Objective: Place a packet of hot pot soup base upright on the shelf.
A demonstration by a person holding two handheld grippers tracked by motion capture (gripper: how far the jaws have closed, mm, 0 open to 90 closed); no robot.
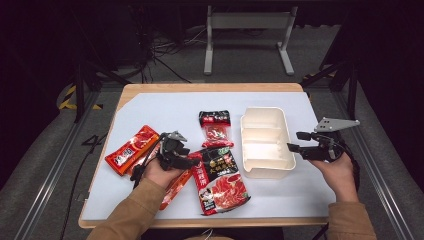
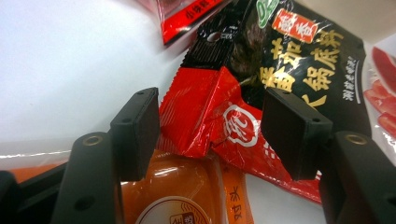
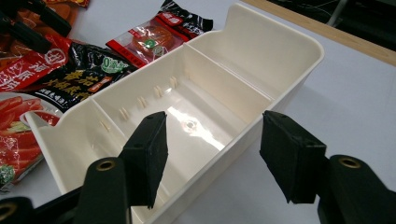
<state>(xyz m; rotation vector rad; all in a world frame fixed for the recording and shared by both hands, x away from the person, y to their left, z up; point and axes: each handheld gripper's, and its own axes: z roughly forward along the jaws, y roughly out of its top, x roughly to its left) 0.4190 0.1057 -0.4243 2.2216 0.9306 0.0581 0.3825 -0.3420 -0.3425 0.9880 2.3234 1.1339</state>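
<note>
My left gripper (image 1: 192,161) lies low over a pile of sauce packets at the table's left of centre. In the left gripper view, its jaws (image 2: 210,135) stand apart with the buckled corner of a red packet (image 2: 201,107) between the pads; I see no firm pinch. An orange packet (image 2: 177,186) lies under it and a large black hotpot packet (image 2: 299,60) just beyond. My right gripper (image 1: 294,141) is open at the right wall of a white three-compartment box (image 1: 263,111). Its jaws (image 3: 215,149) straddle the box's rim (image 3: 280,28), one pad over the inside and one outside.
An orange-red packet (image 1: 131,150) lies at the left and a small black and red packet (image 1: 215,127) sits left of the box. The large black packet (image 1: 220,180) lies near the front edge. The box's compartments hold nothing. A white sheet (image 1: 165,107) covers the wooden table.
</note>
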